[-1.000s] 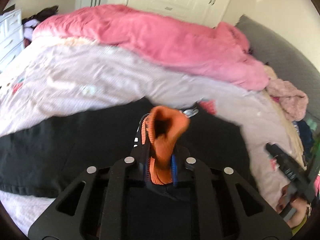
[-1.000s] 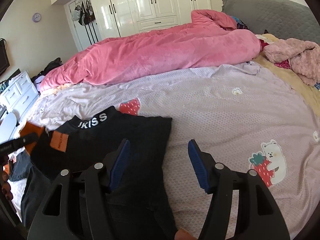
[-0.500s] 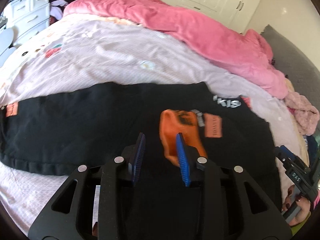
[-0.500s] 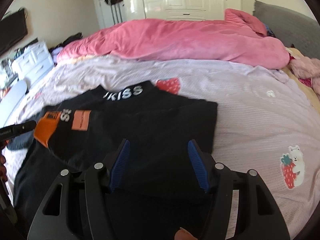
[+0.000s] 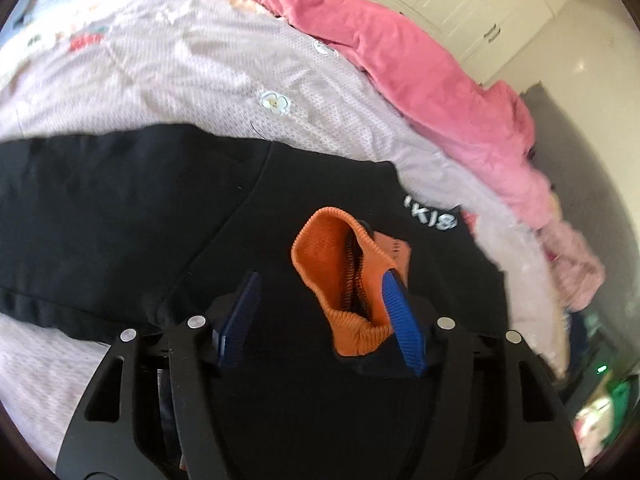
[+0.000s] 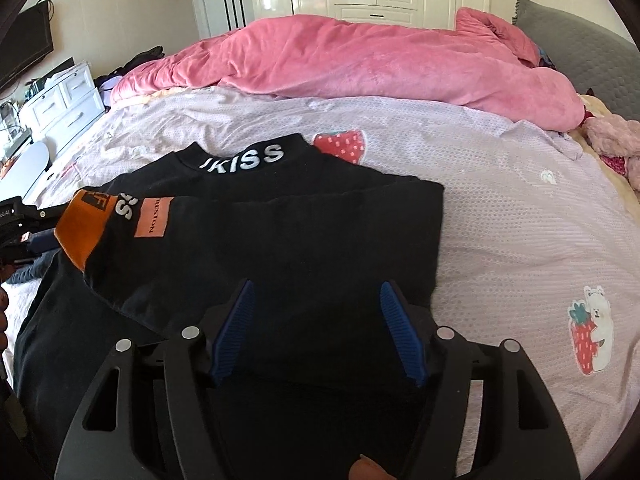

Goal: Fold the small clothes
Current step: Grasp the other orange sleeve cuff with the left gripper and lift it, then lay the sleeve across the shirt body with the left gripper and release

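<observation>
2 blue-padded fingers frame our left wrist view, and we see the left gripper [image 5: 318, 280] standing wide apart over a black sweater [image 5: 120, 208] spread on the bed sheet [image 5: 192, 68]. An orange cuff [image 5: 332, 264] of that sweater stands up between the jaws, leaning against the inner face of the right-hand finger [image 5: 400, 320] and well apart from the left-hand one. We cannot tell whether the cuff rests on the pad or merely touches it; nothing is squeezed. White collar lettering [image 5: 434, 220] shows just beyond the cuff, and a pink duvet [image 5: 400, 72] is heaped along the far side of the bed.

In our right wrist view, the right gripper [image 6: 316, 292] is also spread wide, with nothing between its 2 pads. It hangs over the near part of the same black sweater [image 6: 300, 232], which lies folded on the sheet [image 6: 520, 220], 1 sleeve laid across the body. That sleeve's orange cuff [image 6: 80, 232] lies at the left edge, far from these jaws, beside a salmon patch [image 6: 154, 216]. The collar reads "KISS" [image 6: 248, 158]. The other gripper's black tip [image 6: 24, 216] reaches in near the cuff.
</observation>
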`<state>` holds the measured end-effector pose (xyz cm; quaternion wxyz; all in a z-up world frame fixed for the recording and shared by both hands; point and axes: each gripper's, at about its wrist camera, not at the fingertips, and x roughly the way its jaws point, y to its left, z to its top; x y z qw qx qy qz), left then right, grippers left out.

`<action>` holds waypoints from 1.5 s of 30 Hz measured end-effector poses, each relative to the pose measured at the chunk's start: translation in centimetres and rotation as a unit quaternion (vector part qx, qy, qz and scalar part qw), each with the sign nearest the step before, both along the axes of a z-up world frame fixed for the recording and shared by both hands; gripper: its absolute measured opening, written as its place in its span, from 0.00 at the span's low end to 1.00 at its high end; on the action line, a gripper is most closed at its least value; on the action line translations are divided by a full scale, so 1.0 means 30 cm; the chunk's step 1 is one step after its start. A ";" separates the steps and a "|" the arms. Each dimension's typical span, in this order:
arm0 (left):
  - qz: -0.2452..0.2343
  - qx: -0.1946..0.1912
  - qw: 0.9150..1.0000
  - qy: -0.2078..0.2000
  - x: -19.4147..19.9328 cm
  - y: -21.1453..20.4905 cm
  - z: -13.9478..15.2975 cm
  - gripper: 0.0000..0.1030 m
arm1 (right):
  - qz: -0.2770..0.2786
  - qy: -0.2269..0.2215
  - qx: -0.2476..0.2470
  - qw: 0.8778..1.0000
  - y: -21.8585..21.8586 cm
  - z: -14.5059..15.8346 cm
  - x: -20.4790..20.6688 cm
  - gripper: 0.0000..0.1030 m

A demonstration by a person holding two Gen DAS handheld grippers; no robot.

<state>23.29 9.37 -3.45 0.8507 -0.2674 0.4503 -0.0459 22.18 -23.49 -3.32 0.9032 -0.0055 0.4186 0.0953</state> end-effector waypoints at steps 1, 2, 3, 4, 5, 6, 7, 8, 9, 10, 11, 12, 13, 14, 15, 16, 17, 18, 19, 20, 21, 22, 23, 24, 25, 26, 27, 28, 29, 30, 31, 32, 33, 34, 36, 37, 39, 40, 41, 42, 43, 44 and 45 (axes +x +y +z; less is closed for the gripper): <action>0.004 -0.004 1.000 -0.002 -0.004 0.004 -0.001 0.53 | -0.007 -0.003 0.001 1.000 -0.022 0.007 0.001 0.63; 0.008 -0.002 1.000 -0.003 -0.007 0.006 -0.002 0.53 | -0.014 -0.004 0.004 1.000 -0.040 0.012 0.003 0.63; 0.008 -0.003 1.000 -0.003 -0.008 0.006 -0.003 0.53 | -0.023 -0.006 0.009 1.000 -0.067 0.019 0.005 0.64; 0.008 -0.001 1.000 -0.003 -0.009 0.004 -0.002 0.50 | -0.032 -0.007 0.013 0.999 -0.090 0.021 0.007 0.64; 0.009 0.003 1.000 -0.007 -0.013 0.001 0.003 0.49 | -0.043 -0.007 0.016 0.999 -0.116 0.023 0.008 0.65; 0.008 0.009 1.000 -0.015 -0.021 -0.001 0.015 0.48 | -0.059 -0.005 0.017 0.998 -0.148 0.022 0.012 0.65; 0.009 0.020 0.999 -0.030 -0.031 -0.009 0.033 0.47 | -0.068 -0.004 0.016 0.998 -0.165 0.021 0.016 0.65; 0.010 0.027 0.999 -0.037 -0.033 -0.013 0.043 0.46 | -0.079 -0.001 0.018 0.997 -0.187 0.018 0.018 0.65; 0.009 0.032 0.999 -0.041 -0.031 -0.019 0.048 0.46 | -0.087 0.001 0.021 0.996 -0.204 0.016 0.019 0.65; -0.002 0.031 0.999 -0.035 -0.020 -0.031 0.043 0.46 | -0.094 0.003 0.027 0.995 -0.221 0.013 0.020 0.65; -0.011 0.029 0.999 -0.024 -0.006 -0.041 0.029 0.46 | -0.098 0.003 0.030 0.995 -0.230 0.012 0.020 0.65; -0.016 0.030 0.999 -0.014 0.008 -0.047 0.014 0.46 | -0.101 0.002 0.031 0.994 -0.236 0.013 0.019 0.65; -0.022 0.033 0.999 0.001 0.021 -0.057 -0.006 0.46 | -0.102 0.001 0.032 0.994 -0.240 0.015 0.017 0.65; -0.029 0.028 0.999 0.010 0.030 -0.067 -0.023 0.40 | -0.102 0.000 0.031 0.994 -0.239 0.016 0.018 0.65; -0.038 0.024 0.999 0.005 0.032 -0.077 -0.026 0.11 | -0.102 -0.001 0.029 0.994 -0.236 0.017 0.017 0.65; -0.044 0.033 0.999 0.001 0.030 -0.086 -0.025 0.05 | -0.099 -0.002 0.025 0.995 -0.227 0.018 0.015 0.65; -0.047 0.053 0.997 -0.010 0.025 -0.098 -0.010 0.05 | -0.093 -0.003 0.023 0.995 -0.213 0.017 0.014 0.65; -0.049 0.063 0.997 -0.022 0.018 -0.101 0.004 0.05 | -0.088 -0.004 0.021 0.996 -0.197 0.017 0.014 0.65; -0.053 0.068 0.996 -0.032 0.011 -0.105 0.020 0.04 | -0.083 -0.005 0.018 0.996 -0.182 0.018 0.012 0.65; -0.055 0.076 0.995 -0.044 -0.001 -0.103 0.045 0.04 | -0.076 -0.006 0.014 0.997 -0.165 0.020 0.009 0.65; -0.054 0.081 0.994 -0.051 -0.007 -0.099 0.059 0.05 | -0.064 -0.009 0.009 0.998 -0.139 0.021 0.005 0.65; -0.052 0.084 0.994 -0.054 -0.010 -0.095 0.064 0.05 | -0.059 -0.012 0.005 0.998 -0.121 0.021 0.004 0.65; -0.051 0.085 0.994 -0.049 -0.010 -0.088 0.059 0.05 | -0.050 -0.014 -0.003 0.999 -0.094 0.020 0.002 0.65; -0.051 0.090 0.994 -0.039 -0.004 -0.084 0.044 0.06 | -0.038 -0.016 -0.009 0.999 -0.066 0.016 0.001 0.65; -0.050 0.096 0.994 -0.024 0.004 -0.077 0.019 0.06 | -0.026 -0.016 -0.015 0.999 -0.040 0.009 0.001 0.65; -0.047 0.098 0.994 -0.014 0.008 -0.068 0.001 0.06 | -0.017 -0.015 -0.022 1.000 -0.018 0.002 0.000 0.65; -0.040 0.096 0.995 -0.007 0.010 -0.054 -0.017 0.06 | -0.011 -0.013 -0.031 0.999 0.005 -0.007 -0.002 0.65; -0.034 0.092 0.995 -0.001 0.009 -0.039 -0.030 0.06 | -0.007 -0.011 -0.036 0.999 0.018 -0.014 -0.003 0.65; -0.023 0.091 0.996 0.002 0.002 -0.021 -0.035 0.06 | -0.001 -0.009 -0.041 0.999 0.035 -0.020 -0.005 0.65; -0.012 0.097 0.995 -0.002 -0.010 -0.007 -0.025 0.06 | 0.003 -0.009 -0.043 0.999 0.044 -0.022 -0.008 0.65; -0.004 0.107 0.994 -0.011 -0.026 0.000 -0.003 0.07 | 0.008 -0.011 -0.044 0.999 0.058 -0.023 -0.011 0.65; -0.001 0.113 0.993 -0.020 -0.036 -0.001 0.015 0.07 | 0.012 -0.012 -0.045 0.999 0.069 -0.023 -0.014 0.65; 0.000 0.124 0.992 -0.035 -0.053 -0.005 0.046 0.07 | 0.015 -0.014 -0.047 0.999 0.078 -0.023 -0.016 0.65; -0.002 0.133 0.990 -0.045 -0.064 -0.013 0.069 0.07 | 0.020 -0.016 -0.048 0.999 0.091 -0.022 -0.021 0.65; -0.013 0.158 0.985 -0.069 -0.089 -0.051 0.123 0.11 | 0.026 -0.014 -0.049 0.998 0.104 -0.028 -0.022 0.65; -0.021 0.161 0.984 -0.073 -0.091 -0.070 0.136 0.16 | 0.028 -0.011 -0.050 0.998 0.108 -0.031 -0.021 0.65; -0.053 0.167 0.982 -0.075 -0.089 -0.130 0.150 0.21 | 0.029 -0.006 -0.051 0.998 0.111 -0.041 -0.017 0.65; -0.072 0.172 0.980 -0.071 -0.083 -0.169 0.144 0.23 | 0.029 -0.001 -0.050 0.998 0.111 -0.047 -0.014 0.65; -0.087 0.177 0.978 -0.064 -0.075 -0.191 0.130 0.24 | 0.028 0.005 -0.049 0.998 0.109 -0.054 -0.011 0.66; -0.101 0.187 0.976 -0.050 -0.062 -0.213 0.104 0.27 | 0.027 0.012 -0.048 0.998 0.106 -0.062 -0.006 0.68; -0.108 0.202 0.973 -0.031 -0.047 -0.227 0.072 0.30 | 0.026 0.018 -0.047 0.998 0.104 -0.069 -0.003 0.69; -0.110 0.213 0.971 -0.016 -0.041 -0.235 0.038 0.31 | 0.024 0.026 -0.044 0.998 0.101 -0.080 0.001 0.70; -0.109 0.222 0.969 0.004 -0.028 -0.234 -0.003 0.32 | 0.023 0.033 -0.044 0.998 0.098 -0.088 0.006 0.70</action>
